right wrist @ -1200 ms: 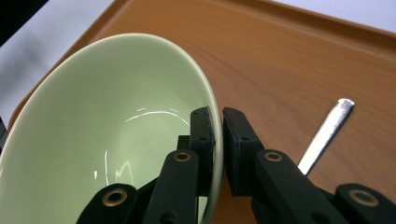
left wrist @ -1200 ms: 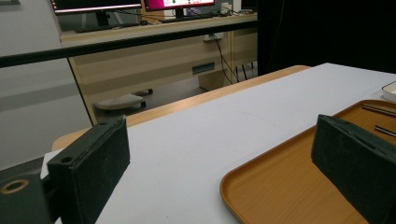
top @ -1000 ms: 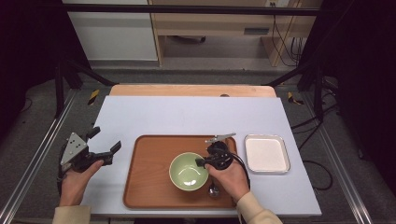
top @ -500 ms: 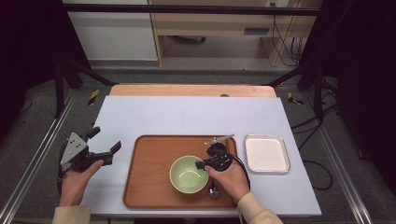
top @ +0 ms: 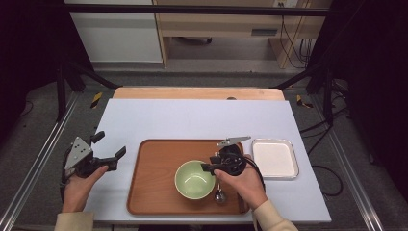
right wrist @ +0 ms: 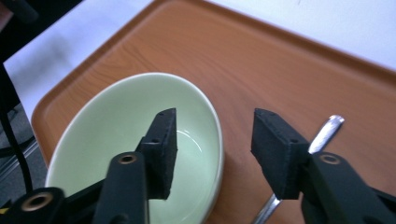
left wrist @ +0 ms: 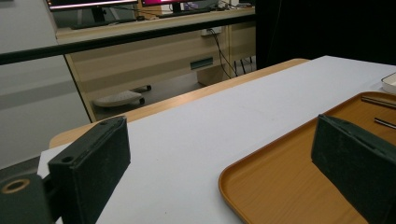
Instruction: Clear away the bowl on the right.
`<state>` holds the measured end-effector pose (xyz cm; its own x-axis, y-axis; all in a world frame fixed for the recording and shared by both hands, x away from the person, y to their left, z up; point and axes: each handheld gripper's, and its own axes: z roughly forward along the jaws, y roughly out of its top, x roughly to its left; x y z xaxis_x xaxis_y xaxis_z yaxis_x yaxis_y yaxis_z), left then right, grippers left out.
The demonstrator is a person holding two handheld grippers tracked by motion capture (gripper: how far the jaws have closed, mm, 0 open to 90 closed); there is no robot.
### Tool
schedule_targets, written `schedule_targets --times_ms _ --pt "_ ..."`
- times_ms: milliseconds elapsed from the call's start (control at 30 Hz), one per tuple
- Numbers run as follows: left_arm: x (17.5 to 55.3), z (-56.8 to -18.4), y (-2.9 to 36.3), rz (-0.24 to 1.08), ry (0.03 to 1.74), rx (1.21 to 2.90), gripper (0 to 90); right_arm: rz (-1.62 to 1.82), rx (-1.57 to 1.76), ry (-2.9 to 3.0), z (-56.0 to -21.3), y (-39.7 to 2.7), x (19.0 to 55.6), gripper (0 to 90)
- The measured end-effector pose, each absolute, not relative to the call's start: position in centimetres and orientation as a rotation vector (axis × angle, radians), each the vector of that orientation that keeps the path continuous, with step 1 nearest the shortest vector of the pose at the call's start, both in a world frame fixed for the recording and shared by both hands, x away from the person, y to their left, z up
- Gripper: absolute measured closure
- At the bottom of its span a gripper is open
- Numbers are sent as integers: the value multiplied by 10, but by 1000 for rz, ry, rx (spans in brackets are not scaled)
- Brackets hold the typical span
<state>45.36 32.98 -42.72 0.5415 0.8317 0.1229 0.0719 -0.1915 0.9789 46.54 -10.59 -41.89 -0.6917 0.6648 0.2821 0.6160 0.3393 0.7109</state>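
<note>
Jaws of the right gripper (top: pixel 208 167) have just been opening, straddling the green bowl's (top: pixel 194 179) rim on the brown tray (top: pixel 154 192); the bowl sits upright, mouth up. Left gripper (left wrist: pixel 219 163): jaws wide apart over the worktop (left wrist: pixel 196 135). Right gripper view: pads clear of the rim, a spoon (right wrist: pixel 322 135) lying lengthwise beside the bowl.

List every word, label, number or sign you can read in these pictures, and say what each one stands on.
None can be read.
The bowl, the tray, the white dish and the table carry no print.
The screens at the top of the left gripper view glow, but anything on them is too small and blurred to read.
</note>
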Motion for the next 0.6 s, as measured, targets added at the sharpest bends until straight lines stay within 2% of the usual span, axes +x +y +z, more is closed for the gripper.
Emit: schedule_targets --times_ms 333,600 --pt "454 -430 329 827 789 1634 44 1359 1142 2463 -404 -127 457 277" --pt "455 -430 328 824 788 1633 42 1396 1115 2419 -396 -140 455 154"
